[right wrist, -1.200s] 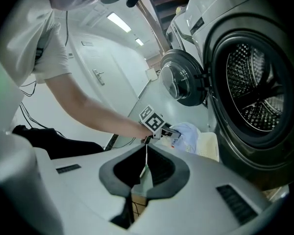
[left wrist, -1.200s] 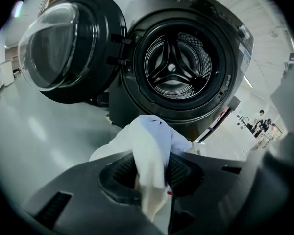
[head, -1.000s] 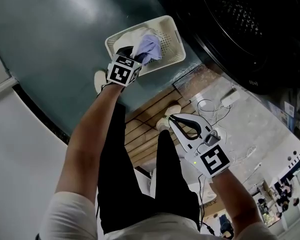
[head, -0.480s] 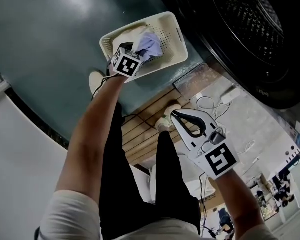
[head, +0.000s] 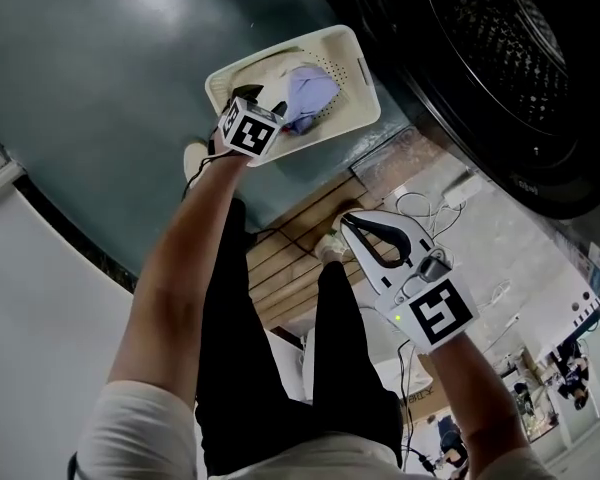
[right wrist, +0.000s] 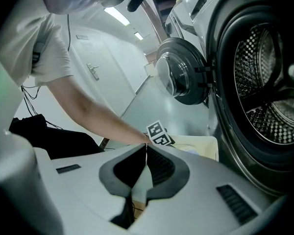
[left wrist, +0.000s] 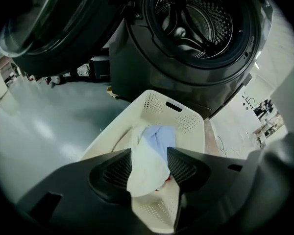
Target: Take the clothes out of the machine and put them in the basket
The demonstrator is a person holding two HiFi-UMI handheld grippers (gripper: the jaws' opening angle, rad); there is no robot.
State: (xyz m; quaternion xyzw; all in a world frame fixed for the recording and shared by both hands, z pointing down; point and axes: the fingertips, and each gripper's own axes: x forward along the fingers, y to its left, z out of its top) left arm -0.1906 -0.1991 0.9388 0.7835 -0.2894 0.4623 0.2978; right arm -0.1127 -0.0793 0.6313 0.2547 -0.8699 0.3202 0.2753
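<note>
Letting go of laundry over the basket, the left gripper (head: 272, 108) has its jaws opening with a white cloth (left wrist: 144, 173) between them

Seen from the head view, the cream perforated basket (head: 364, 86) sits on the floor at about twelve o'clock, with the dark washing machine (head: 500, 58) beside it at two o'clock. A pale blue garment (head: 311, 90) lies inside the basket, and the white cloth drapes down onto it from between the left pads, which stand partly apart. The right gripper (head: 348, 226) hangs at four o'clock, well apart from the basket, above wooden slats (head: 280, 248) and loose white cables (head: 420, 210). In the right gripper view its jaws are pressed together tip to tip with nothing between them, and the machine's open round door (right wrist: 179, 77) shows at twelve o'clock
</note>
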